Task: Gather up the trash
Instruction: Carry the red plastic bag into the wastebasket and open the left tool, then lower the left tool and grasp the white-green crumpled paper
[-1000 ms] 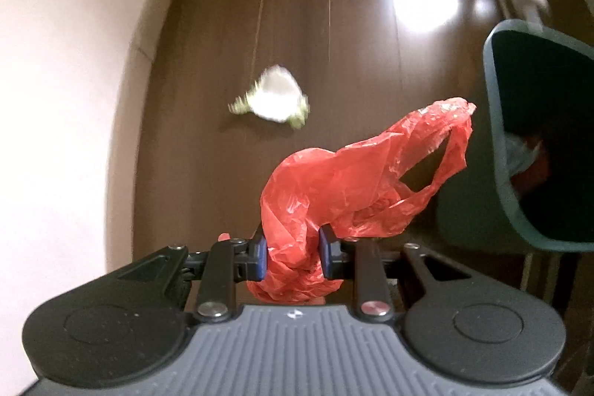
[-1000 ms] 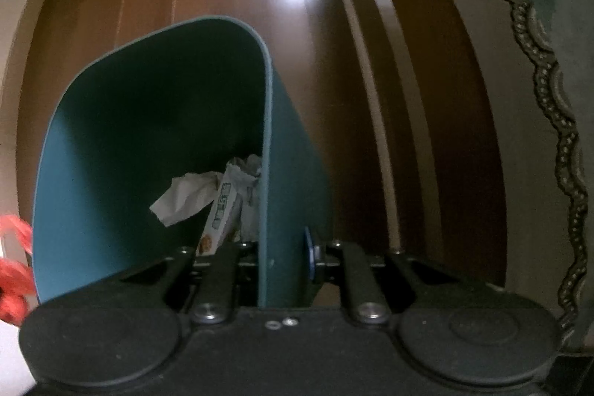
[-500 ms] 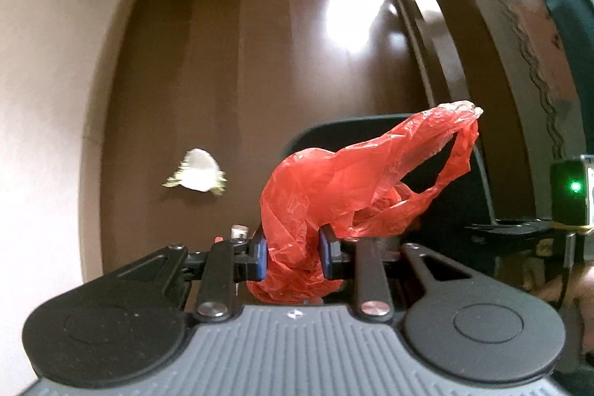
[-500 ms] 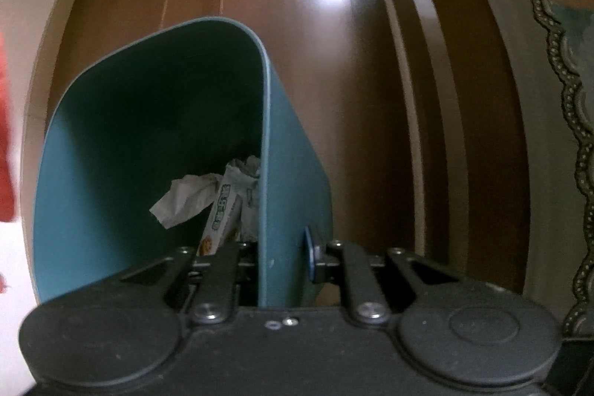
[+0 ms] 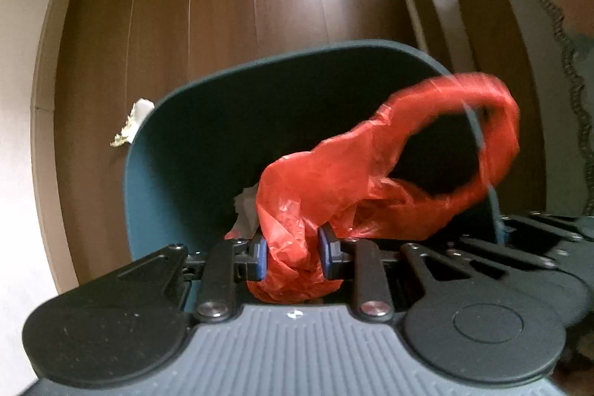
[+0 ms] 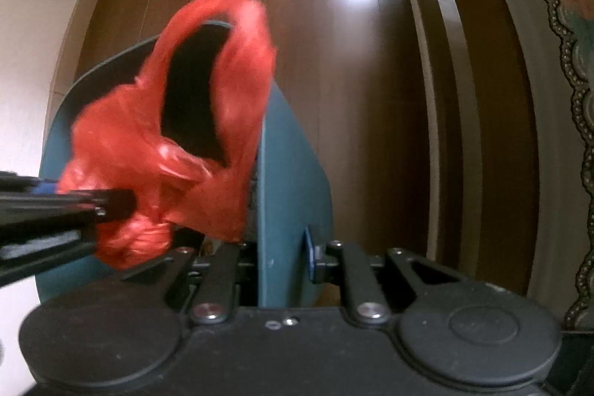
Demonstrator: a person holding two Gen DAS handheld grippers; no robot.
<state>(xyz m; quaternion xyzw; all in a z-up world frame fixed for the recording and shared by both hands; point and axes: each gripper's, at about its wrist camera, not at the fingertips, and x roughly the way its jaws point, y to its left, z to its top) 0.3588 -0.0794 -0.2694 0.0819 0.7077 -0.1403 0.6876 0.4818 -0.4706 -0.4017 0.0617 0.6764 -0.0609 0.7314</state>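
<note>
My left gripper point(image 5: 291, 257) is shut on a crumpled red plastic bag point(image 5: 371, 173) and holds it over the open mouth of the teal bin point(image 5: 178, 136). The bag's handle loop hangs over the bin's right rim. My right gripper point(image 6: 282, 264) is shut on the bin's side wall point(image 6: 293, 173). In the right wrist view the red bag point(image 6: 178, 151) and the left gripper point(image 6: 74, 206) come in from the left above the bin. Paper trash point(image 5: 247, 206) lies inside the bin. A crumpled white wrapper point(image 5: 133, 123) lies on the floor left of the bin.
Dark wood floor point(image 5: 222, 6) runs ahead. A pale wall point(image 5: 18, 62) stands to the left. A dark furniture edge point(image 6: 445, 99) and patterned fabric point(image 6: 557, 25) are to the right.
My left gripper has swung right with the red bag, from beside the bin to over its mouth. The white wrapper now lies at the bin's left edge. My right gripper still holds the bin.
</note>
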